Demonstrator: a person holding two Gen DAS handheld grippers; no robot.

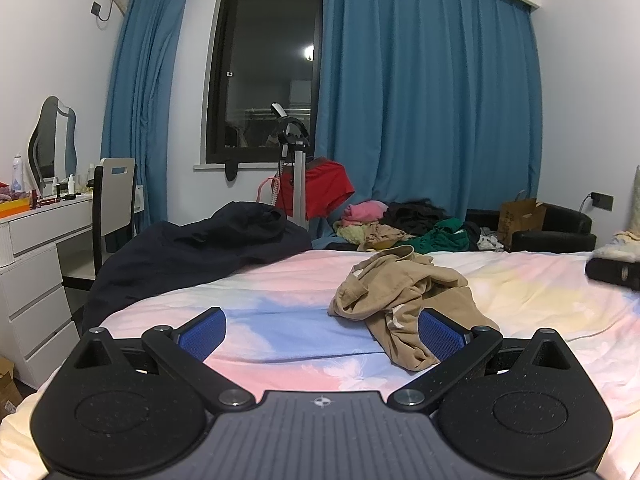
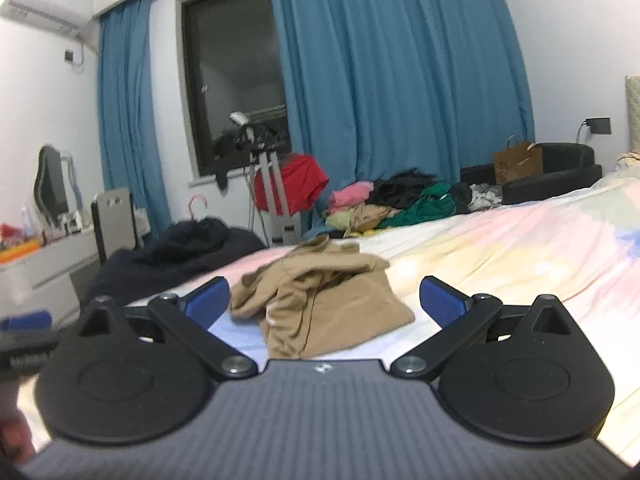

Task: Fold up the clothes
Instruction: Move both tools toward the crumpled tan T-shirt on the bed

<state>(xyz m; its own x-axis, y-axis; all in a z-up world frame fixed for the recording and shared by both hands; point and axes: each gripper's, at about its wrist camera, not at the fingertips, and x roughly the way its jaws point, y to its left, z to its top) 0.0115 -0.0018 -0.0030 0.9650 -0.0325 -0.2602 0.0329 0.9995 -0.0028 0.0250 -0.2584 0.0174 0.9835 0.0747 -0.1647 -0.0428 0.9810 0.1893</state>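
A crumpled tan garment lies on the pastel bedsheet. My left gripper is open and empty above the sheet; the garment lies by its right finger and ahead of it. In the right wrist view the same tan garment lies between and just ahead of my open right gripper, whose blue pads stand on either side of it without touching. The left gripper also shows at the left edge of the right wrist view.
A dark navy garment lies on the bed's far left. A pile of mixed clothes sits beyond the bed's far edge, with a red garment on a stand. A white dresser and chair stand left. A black object lies at the right.
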